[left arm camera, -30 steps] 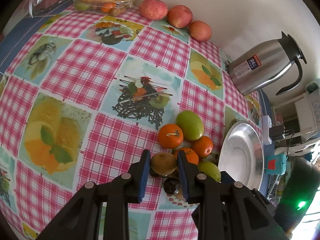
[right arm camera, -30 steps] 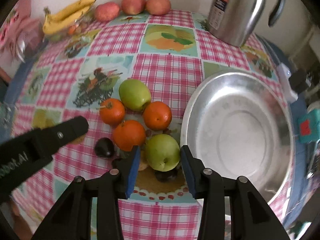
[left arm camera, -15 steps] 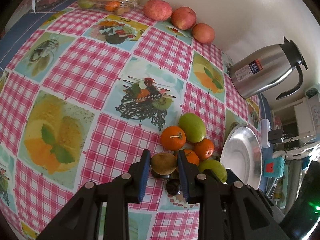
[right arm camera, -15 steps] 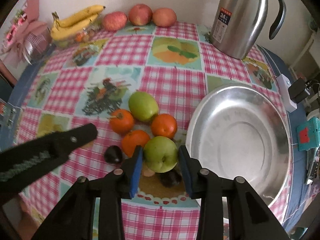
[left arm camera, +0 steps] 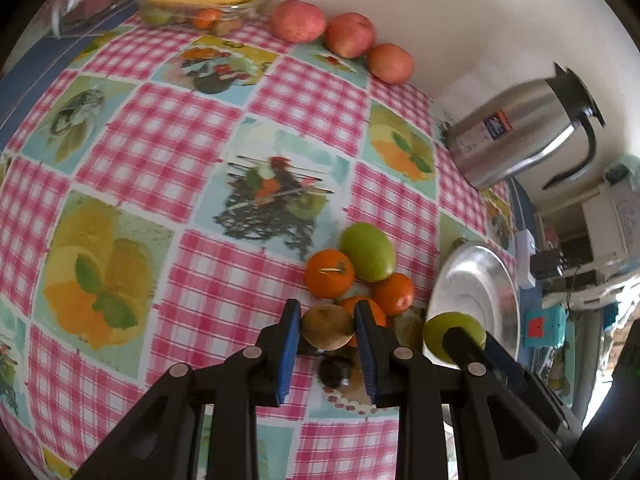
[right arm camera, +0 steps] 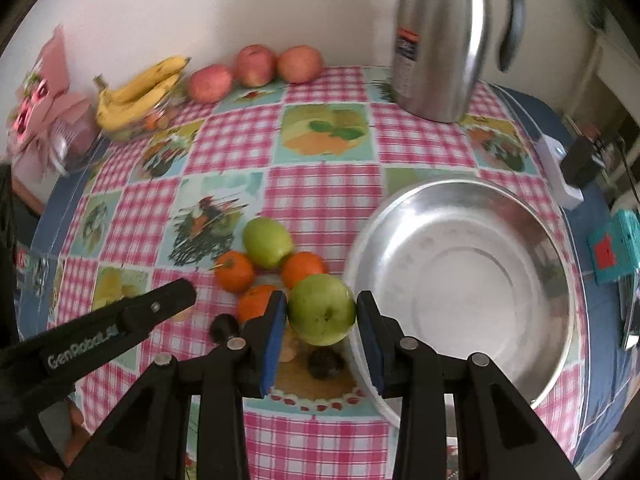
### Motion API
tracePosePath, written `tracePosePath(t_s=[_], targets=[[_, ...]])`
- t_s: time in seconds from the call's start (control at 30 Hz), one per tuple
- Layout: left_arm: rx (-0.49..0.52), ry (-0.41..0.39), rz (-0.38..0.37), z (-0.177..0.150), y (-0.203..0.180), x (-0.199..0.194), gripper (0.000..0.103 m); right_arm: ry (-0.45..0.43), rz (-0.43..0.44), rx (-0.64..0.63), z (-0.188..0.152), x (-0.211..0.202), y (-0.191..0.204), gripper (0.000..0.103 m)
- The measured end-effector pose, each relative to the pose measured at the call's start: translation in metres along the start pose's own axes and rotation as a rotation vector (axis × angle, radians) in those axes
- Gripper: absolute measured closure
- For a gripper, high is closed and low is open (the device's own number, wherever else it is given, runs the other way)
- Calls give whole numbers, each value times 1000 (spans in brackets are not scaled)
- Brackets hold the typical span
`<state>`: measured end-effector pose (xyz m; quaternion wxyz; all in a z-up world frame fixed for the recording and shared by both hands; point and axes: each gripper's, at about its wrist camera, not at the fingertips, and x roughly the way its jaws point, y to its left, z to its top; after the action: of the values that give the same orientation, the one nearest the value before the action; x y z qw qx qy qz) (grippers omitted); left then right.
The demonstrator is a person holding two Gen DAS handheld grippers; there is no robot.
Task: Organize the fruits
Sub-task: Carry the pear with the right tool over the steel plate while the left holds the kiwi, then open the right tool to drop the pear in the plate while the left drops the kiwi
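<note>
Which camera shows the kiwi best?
The left wrist view. There the kiwi sits centred and sharp between the left gripper's blue fingers, which pinch it. In the right wrist view the kiwi is all but hidden behind the left gripper's black finger; only a pale sliver may peek out below the tip.

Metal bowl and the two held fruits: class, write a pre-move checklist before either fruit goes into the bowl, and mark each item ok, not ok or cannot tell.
1. Right gripper pinches the green apple between both pads; its jaws have just been closing: ok.
2. Left gripper is clamped on the kiwi: ok.
3. Green apple lifted clear of the tablecloth: cannot tell.
4. Metal bowl has nothing in it: ok.
5. Bowl lies right beside the held apple, nothing between them: ok.
6. Oranges and second green apple still outside the bowl: not ok.
</note>
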<state>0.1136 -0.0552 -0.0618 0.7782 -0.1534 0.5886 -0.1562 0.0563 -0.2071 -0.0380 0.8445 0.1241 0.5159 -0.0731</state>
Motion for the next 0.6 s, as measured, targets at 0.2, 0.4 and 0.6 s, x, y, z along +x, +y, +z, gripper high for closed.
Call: tracePosePath(t_s=[0.2,0.4,0.6], targets=[[128,34,-66,-16,-43,11,74,-27,-74,110,-2,-11,-46,65],[263,51,-94,-38,-87,28,74,-38,-115,256,-11,-19,-96,65],[372,54,-104,-52,-114,42,74,-21,-133,315,-19,-17,-120,65]])
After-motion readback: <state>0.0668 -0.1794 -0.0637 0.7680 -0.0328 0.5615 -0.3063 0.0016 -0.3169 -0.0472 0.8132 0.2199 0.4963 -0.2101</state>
